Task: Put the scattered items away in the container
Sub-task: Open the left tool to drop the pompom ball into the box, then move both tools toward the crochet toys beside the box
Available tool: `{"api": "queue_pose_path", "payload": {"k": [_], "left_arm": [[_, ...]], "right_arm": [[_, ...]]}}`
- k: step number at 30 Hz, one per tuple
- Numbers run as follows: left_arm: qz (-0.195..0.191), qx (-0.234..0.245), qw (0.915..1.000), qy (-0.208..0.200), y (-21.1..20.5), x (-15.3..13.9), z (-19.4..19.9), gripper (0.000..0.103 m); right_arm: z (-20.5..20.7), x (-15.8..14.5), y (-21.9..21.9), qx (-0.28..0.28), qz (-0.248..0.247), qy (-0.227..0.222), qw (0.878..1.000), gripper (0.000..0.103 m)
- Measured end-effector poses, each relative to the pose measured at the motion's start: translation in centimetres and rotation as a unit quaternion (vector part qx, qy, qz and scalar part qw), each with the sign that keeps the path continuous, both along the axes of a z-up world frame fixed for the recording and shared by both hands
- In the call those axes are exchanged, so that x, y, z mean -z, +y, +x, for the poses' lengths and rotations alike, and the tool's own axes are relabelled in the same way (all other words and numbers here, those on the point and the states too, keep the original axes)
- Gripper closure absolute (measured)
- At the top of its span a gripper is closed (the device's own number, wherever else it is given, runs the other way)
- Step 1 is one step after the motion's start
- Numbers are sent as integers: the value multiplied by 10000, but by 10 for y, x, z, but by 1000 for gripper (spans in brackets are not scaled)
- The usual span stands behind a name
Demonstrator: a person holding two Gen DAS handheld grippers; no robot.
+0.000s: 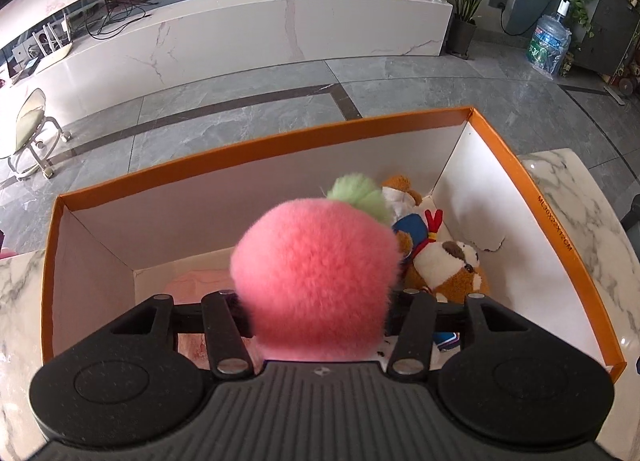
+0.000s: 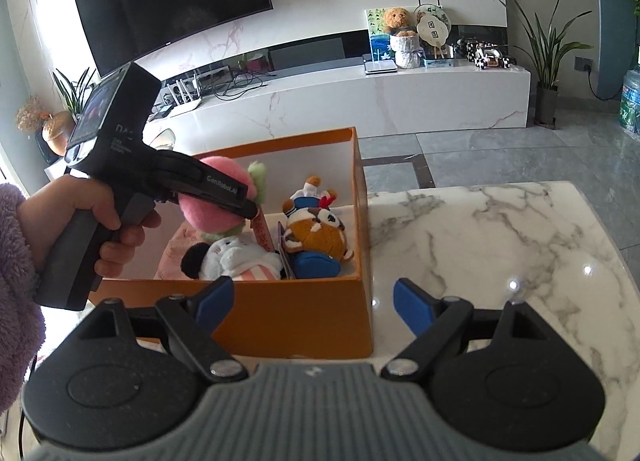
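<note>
We see one orange box point(image 2: 280, 325) standing on the marble table point(image 2: 500, 245), white inside, and two grippers over it. The left gripper point(image 1: 316, 301) hangs above the box's open top, angled down into it, with one pink plush peach point(image 1: 316, 273) between its jaws; the peach has a single tuft of green leaf at its far end. From the right wrist view one black finger lies along the side of the peach, which sits above the other toys rather than on them. The jaws stand about half open, and whether their pads press on the plush we cannot tell (the fur hides both tips in the left wrist view). A hand point(image 2: 92, 221) with a fuzzy purple sleeve point(image 2: 16, 273) grips the handle.

Inside the box we count at least three more soft toys: one brown and white plush point(image 2: 316, 229) with a red tuft, one toy with a blue part point(image 2: 316, 263) beneath it, and one white plush with a black ear point(image 2: 232, 255) nearer the front wall. Something pink lies on the box floor under them; we cannot make out what it is.

The right gripper point(image 2: 314, 307) hovers near the front corner of the box, its two blue-padded jaws wide apart with nothing between them.
</note>
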State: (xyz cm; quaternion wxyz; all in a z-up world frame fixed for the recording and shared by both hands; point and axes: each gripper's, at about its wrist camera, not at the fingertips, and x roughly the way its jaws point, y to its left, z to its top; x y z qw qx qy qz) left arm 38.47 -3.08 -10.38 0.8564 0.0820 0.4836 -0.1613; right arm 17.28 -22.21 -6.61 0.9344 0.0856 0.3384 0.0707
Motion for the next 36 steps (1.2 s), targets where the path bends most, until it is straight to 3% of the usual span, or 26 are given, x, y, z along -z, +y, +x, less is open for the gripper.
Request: {"api": "queue_pose_path", "payload": {"k": [9,16,29,33,36], "left_arm": [[112,-1,9999,-81,0,-8,-12,31],[-161,34,9989,-444,9,-38,-42,21],[-627,-214,9864,-1504,57,-107,-152,19],[-468,-464,9807,-1842,81,-113,-186,15],[-139,-622,9762,-2075,96,-105,-211,15]], "right_arm": [[6,2,5,100,-281,89,9995,15],[2,0,7,161,-358,120,9992,15],[-40,-24,30,-5,-353,-148,9993,15],[-54,-26,42,-101,-316,-277,9991,15],[-62,-23,52,-197,-328,-285,9989,15]]}}
